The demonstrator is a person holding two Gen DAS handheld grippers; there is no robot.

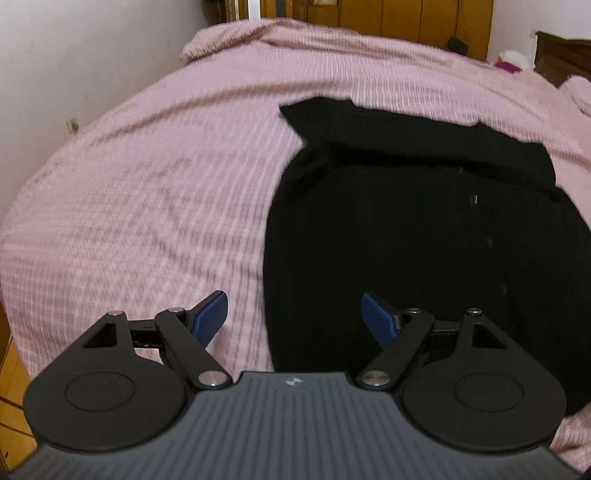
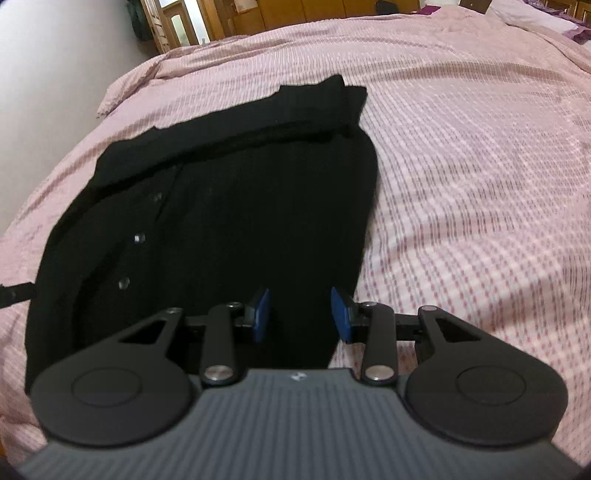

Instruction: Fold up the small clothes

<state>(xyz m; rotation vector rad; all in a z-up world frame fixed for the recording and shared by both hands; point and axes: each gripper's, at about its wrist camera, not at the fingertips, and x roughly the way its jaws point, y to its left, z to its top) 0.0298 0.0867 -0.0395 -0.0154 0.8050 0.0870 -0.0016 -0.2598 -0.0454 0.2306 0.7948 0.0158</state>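
Observation:
A black buttoned garment lies flat on the pink bedspread, its far end folded over in a band. My left gripper hovers over the garment's near left edge, blue pads wide apart, nothing between them. In the right wrist view the same garment shows small buttons down its left side. My right gripper hangs above the garment's near right edge with its jaws partly apart and nothing gripped. The fabric lies below the pads, apart from them.
The pink bedspread stretches wide to the right of the garment. A white wall borders the bed on the left. Wooden cupboards stand beyond the far end. A pillow and small items lie far right.

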